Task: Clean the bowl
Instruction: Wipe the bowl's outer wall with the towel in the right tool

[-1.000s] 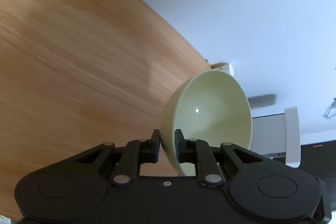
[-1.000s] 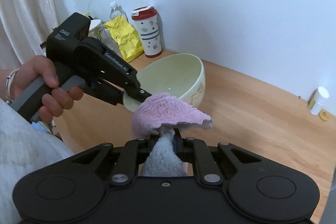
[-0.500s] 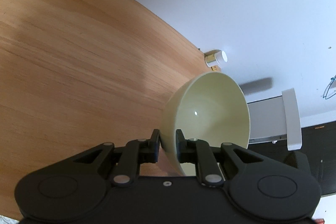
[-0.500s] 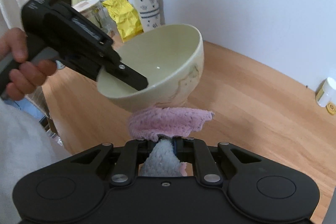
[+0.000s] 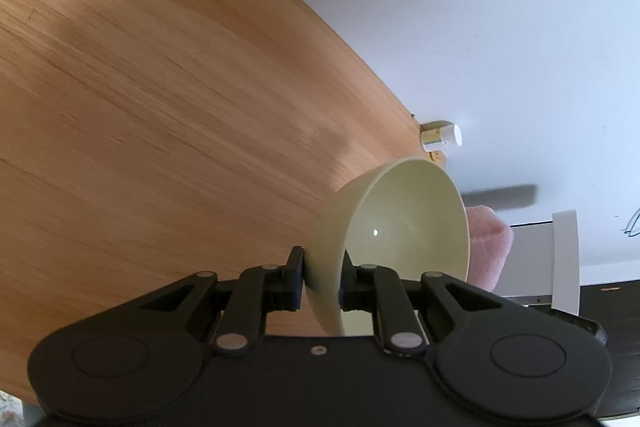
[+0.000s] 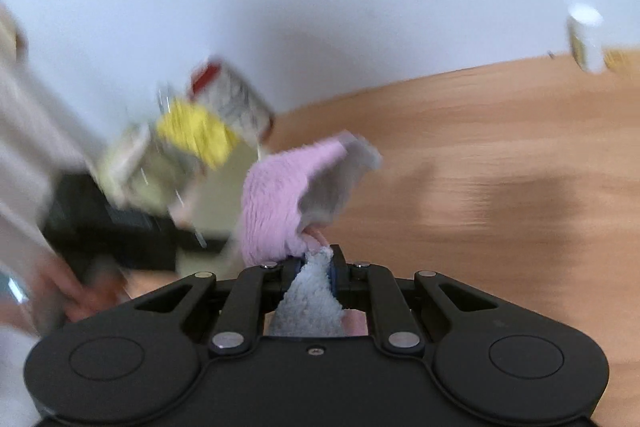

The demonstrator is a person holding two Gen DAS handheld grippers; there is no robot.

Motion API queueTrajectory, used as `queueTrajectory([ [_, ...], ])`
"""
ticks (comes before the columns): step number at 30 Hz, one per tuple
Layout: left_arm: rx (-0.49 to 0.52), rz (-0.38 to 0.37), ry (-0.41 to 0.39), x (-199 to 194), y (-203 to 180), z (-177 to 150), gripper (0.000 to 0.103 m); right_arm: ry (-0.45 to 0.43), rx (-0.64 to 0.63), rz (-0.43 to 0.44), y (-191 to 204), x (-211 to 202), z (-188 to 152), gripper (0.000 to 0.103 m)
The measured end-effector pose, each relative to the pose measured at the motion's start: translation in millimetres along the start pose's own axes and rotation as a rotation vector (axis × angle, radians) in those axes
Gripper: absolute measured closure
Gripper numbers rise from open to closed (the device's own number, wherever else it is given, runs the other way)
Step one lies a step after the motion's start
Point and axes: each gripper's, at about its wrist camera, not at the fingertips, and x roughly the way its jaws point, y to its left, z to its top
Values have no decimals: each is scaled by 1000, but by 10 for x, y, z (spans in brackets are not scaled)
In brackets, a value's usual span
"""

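Swung down beside bowl (image 5: 404, 227) — cloth (image 6: 280, 195), pinched tight in right gripper (image 6: 316, 263). Left gripper (image 5: 322, 281) clamped on rim, holding bowl tilted above table (image 5: 160, 87) — exposing outer wall for wiping.

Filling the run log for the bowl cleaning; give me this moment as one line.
left hand-held gripper: shut on bowl rim | right hand-held gripper: shut on cloth | bowl: tilted above table

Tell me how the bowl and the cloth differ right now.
The bowl is pale green, smooth and rigid; the cloth is pink, fluffy and limp. The left tongs pinch the bowl's rim; the right tongs clamp the cloth's bunched end. Both are held above the wooden table.
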Motion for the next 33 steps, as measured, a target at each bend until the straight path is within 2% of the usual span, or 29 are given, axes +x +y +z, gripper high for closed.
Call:
queueTrajectory([
  [6,6,-19,13,19,20,12,89,-64,200,81,-188,7,-7,89],
  [11,5,-23,14,-17,88,34,89,-104,395,134,-352,65,-147,89],
  [17,10,-20,8,-13,72,25,89,-110,589,155,-499,238,-304,89],
  [23,63,-6,8,-29,-26,25,88,-83,767,182,-635,460,-471,89],
  [28,78,-11,14,-38,-37,14,89,-64,782,167,-621,529,-469,89],
  [33,102,-6,21,-43,-72,4,89,-69,717,169,-520,407,-319,89],
])
